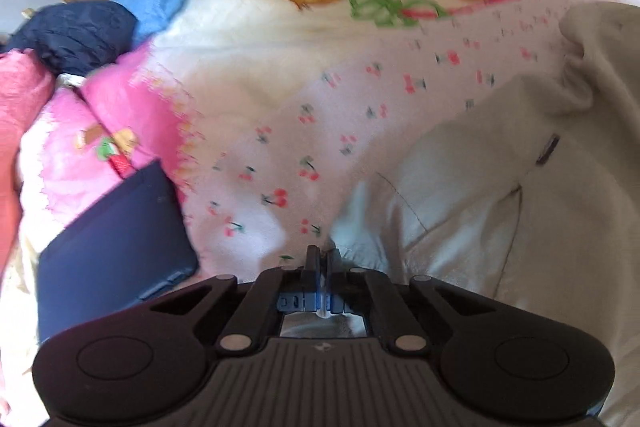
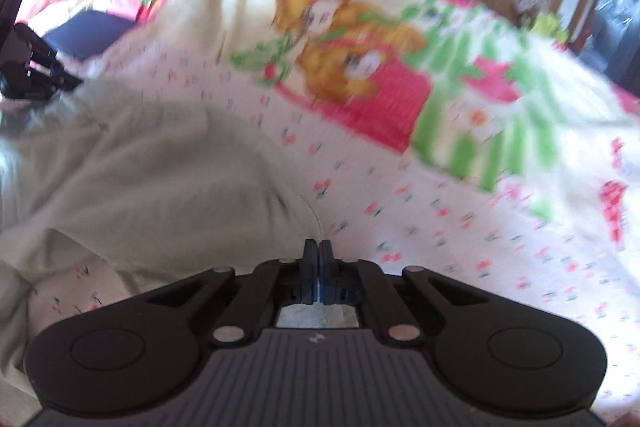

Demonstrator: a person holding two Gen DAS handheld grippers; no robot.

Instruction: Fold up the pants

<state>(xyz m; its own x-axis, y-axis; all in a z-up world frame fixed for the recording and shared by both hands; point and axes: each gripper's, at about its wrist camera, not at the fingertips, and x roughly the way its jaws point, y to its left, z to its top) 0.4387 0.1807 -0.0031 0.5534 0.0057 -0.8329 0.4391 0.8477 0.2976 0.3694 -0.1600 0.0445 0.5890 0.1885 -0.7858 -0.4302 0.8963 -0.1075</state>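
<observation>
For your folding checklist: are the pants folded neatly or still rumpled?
Rumpled: the pants lie bunched in loose humps on the blanket, both grippers pinching their edge.

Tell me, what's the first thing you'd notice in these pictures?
The big cartoon blanket with two orange-haired girls and little cherries covers the bed. On top lie pale cream pants, and the left hand-held gripper is shut on their edge. The right hand-held gripper is shut too, at the pants' other side, and a dark blue folded cloth lies at the left.
</observation>
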